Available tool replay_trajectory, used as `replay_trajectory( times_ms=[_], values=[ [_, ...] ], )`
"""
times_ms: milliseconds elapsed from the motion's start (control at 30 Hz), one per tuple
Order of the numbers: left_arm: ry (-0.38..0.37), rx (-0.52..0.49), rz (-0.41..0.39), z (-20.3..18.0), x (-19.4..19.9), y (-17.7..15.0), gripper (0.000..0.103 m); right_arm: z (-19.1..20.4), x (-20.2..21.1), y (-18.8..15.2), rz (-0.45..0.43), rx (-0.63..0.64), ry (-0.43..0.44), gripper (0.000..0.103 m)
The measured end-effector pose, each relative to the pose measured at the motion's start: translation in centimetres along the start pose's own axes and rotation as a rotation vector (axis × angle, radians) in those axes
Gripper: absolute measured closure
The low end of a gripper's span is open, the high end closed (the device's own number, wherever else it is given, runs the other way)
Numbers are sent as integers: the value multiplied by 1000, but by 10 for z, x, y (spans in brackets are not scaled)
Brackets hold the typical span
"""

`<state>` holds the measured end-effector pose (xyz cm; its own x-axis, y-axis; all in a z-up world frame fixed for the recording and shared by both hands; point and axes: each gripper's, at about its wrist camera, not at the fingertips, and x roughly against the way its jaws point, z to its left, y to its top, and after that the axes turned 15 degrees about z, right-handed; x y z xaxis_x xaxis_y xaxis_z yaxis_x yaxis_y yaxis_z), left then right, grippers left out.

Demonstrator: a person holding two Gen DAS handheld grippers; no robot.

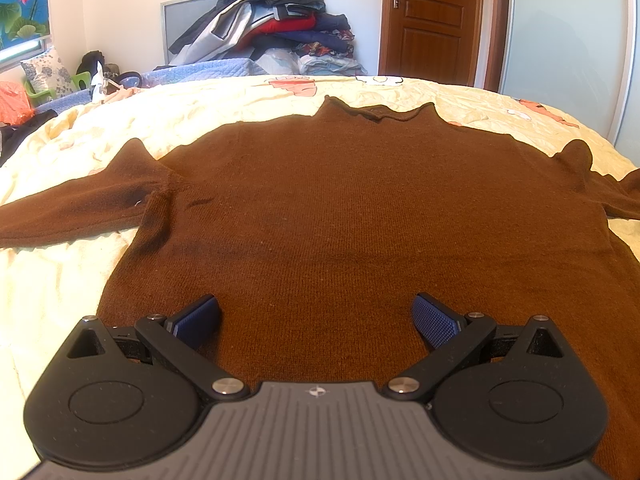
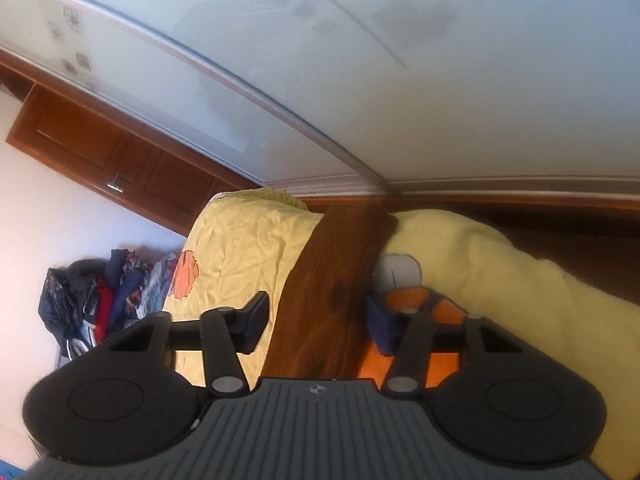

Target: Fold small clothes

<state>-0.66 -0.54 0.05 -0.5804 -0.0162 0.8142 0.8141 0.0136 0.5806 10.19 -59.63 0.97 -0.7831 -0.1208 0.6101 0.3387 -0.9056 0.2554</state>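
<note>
Your brown knitted turtleneck sweater is spread flat on the bed with the pale yellow cartoon-print cover, collar away from you and both sleeves thrown out to the sides. Your left tool hangs over the hem area with its jaws spread wide, holding nothing.

Your right tool is rolled over sideways at the right sleeve, which runs out to the bed's edge. The sleeve sits between the blue pads, but there's a gap on the left side, so to me it's not pinching anything yet.

Handling-wise, I'd guess this knit is soft, floppy and a bit stretchy, with enough weight to sag if you lift it from one point. It probably won't slip much on that cotton cover, more likely it drags the cover along. I'd grab the sleeve near the cuff, pinching both layers, then carry it low across the chest. For the body folds, take the side seam at hem and shoulder.
</note>
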Motion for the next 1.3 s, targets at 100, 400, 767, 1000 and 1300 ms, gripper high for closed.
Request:
replay_trajectory(
  times_ms=[100, 400, 767, 1000, 1300],
  values=[
    [0, 0, 0, 0, 0, 0, 0, 7, -7, 1, 19, 48, -36, 84],
    [-10, 9, 0, 3, -1, 1, 0, 110, 19, -90, 23, 423, 170, 89],
    [-32, 21, 18, 10, 4, 5, 0, 218, -34, -352, 410, 943, 268, 32],
    [-305, 189, 77, 24, 0, 77, 0, 160, 21, -361, 393, 937, 318, 32],
    [-250, 246, 311, -30, -79, 163, 2, 132, -6, -368, 441, 930, 254, 26]
  ],
)
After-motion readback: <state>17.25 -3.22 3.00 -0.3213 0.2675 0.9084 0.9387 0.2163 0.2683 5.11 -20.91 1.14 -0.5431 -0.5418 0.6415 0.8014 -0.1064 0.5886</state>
